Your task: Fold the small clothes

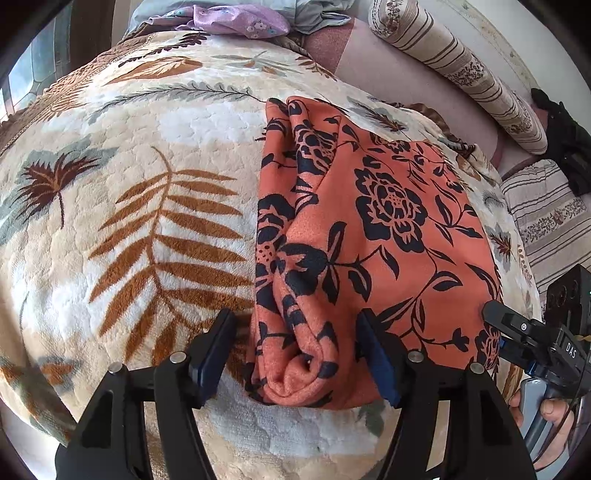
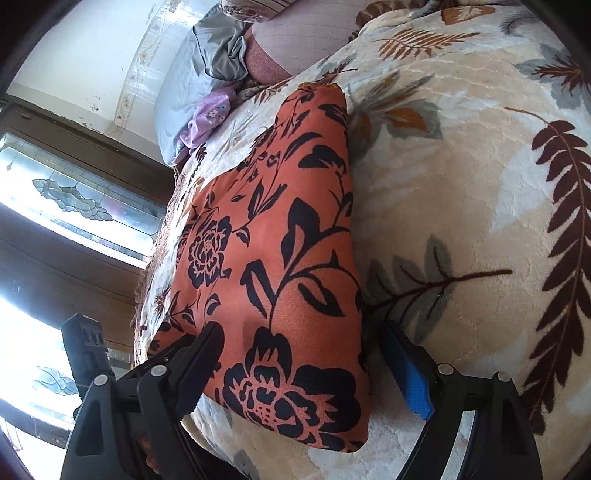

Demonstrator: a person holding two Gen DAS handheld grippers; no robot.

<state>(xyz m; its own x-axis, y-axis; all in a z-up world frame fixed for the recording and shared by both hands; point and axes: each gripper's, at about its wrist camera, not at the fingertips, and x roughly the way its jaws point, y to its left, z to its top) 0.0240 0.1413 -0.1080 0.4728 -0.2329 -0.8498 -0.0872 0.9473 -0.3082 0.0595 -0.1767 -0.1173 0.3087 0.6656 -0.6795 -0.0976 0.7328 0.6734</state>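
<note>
Here, the orange cloth (image 1: pixel 369 236) with its black flower print lies folded into a long, thick bundle on the fleecy leaf-patterned blanket (image 1: pixel 147 206) that covers the bed. Its near end is rolled over on itself, the layers curling inward. The left gripper (image 1: pixel 299 354) stands with its fingers spread to either side of that rolled end, the cloth between them but neither pad pressing on it. The right gripper (image 2: pixel 306 373) is at the other near corner of the bundle, its fingers likewise wide apart: one lies over the cloth's edge, the blue-padded one rests out on the blanket beside it. Nothing is pinched by either. A hand (image 1: pixel 550 413) shows under the right gripper's handle. Farther up the bed lie a crumpled purple garment (image 1: pixel 236 22) and a grey one (image 2: pixel 221 55), and striped cushions (image 1: pixel 454 70) rest along the wall.
</note>
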